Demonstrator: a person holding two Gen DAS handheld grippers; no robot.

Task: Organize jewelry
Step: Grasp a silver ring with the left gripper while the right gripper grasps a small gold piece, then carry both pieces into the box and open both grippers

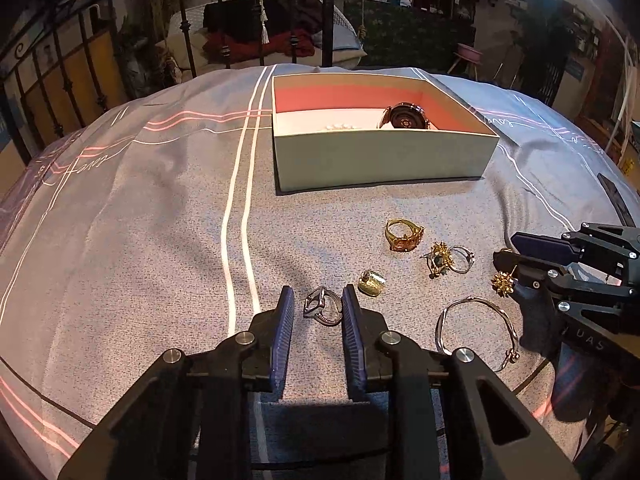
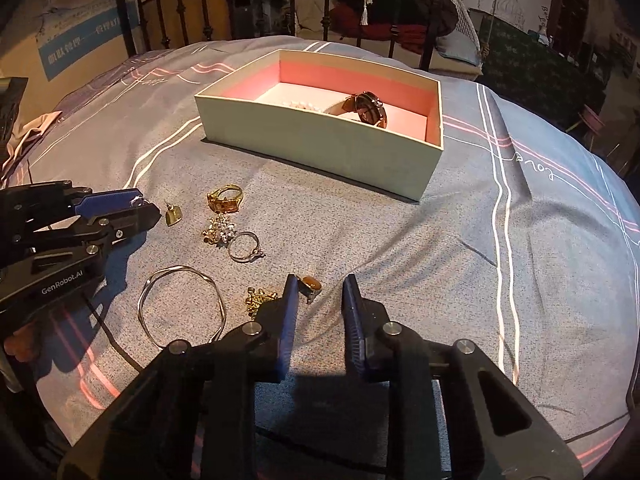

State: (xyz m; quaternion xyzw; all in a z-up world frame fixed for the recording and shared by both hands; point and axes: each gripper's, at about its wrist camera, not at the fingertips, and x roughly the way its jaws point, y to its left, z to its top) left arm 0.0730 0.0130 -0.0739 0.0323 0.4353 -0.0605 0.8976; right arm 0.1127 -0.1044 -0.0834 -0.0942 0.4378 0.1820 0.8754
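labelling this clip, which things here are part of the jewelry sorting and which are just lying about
Part of the job:
box, with watch and pearls inside
silver ring between the left tongs
gold ring
bangle
flower earring

Lying about:
bedspread
clothes beyond the bedrail

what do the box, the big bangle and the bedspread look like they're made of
Box: looks like stiff cardboard, matte pale outside, pink lining inside, with straight thin walls.
Bangle: thin silvery metal, going by its bright glints; whether solid or plated can't be told.
Bedspread: woven fabric, matte grey with printed stripes, and it creases softly.
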